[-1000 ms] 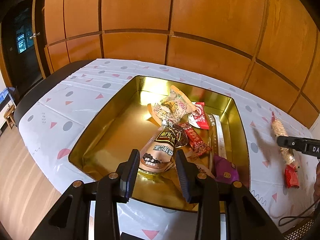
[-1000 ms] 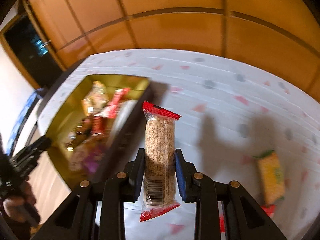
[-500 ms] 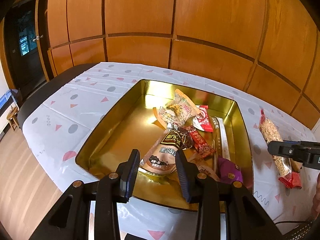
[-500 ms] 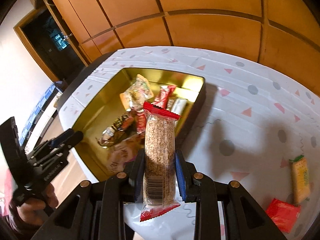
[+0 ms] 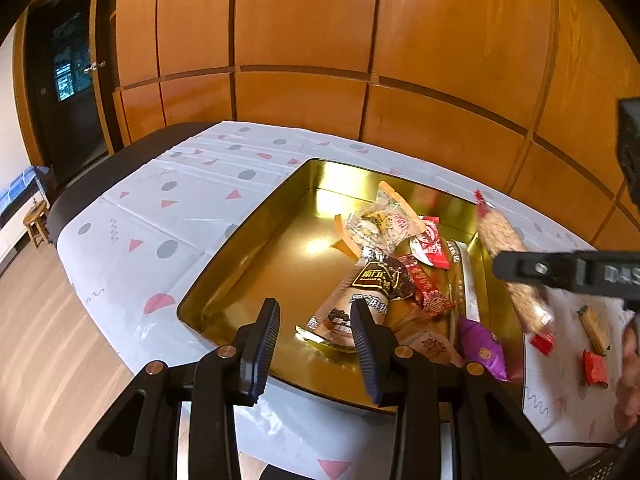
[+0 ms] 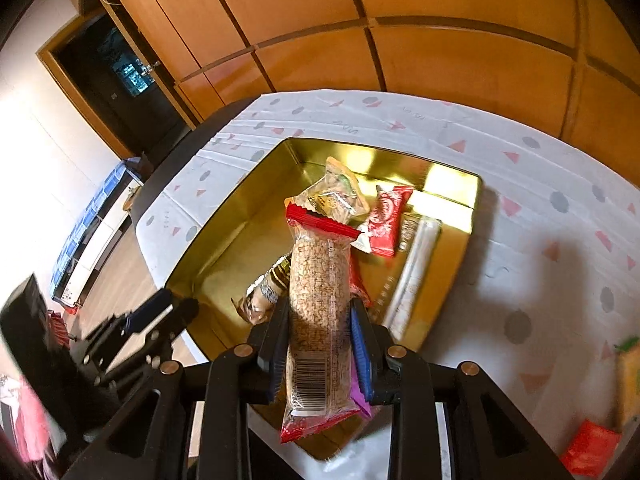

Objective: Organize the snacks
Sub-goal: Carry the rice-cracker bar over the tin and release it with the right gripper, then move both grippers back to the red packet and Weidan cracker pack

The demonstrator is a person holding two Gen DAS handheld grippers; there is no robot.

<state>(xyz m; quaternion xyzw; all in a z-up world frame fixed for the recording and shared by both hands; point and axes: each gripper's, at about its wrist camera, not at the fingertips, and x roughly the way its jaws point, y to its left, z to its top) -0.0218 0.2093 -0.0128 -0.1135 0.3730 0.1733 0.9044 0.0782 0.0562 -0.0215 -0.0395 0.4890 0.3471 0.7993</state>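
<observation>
- Left wrist view: hovering over the near rim of the gold rectangular metal tin [image 5: 248, 240] with the left gripper [image 5: 314, 338] parted and empty, seemingly waiting. Piling of wrapped snacks toward the tin's right side, lower packets partly buried.
- Right wrist view: pinching the clear, red-ended oat bar packet [image 6: 320, 312] in the right gripper [image 6: 320, 344], carrying it above the tin, probably for dropping in. Hiding of snacks beneath; blurring of loose packets at right.

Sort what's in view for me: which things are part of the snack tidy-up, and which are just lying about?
Part of the job:
- grain bar, clamped in the right tool
- gold tin with snacks inside
- loose snacks on the cloth: red packet, yellow-green packet
- left tool, open, empty

Just lying about:
- patterned tablecloth
- wooden stool
- wood-panelled wall
</observation>
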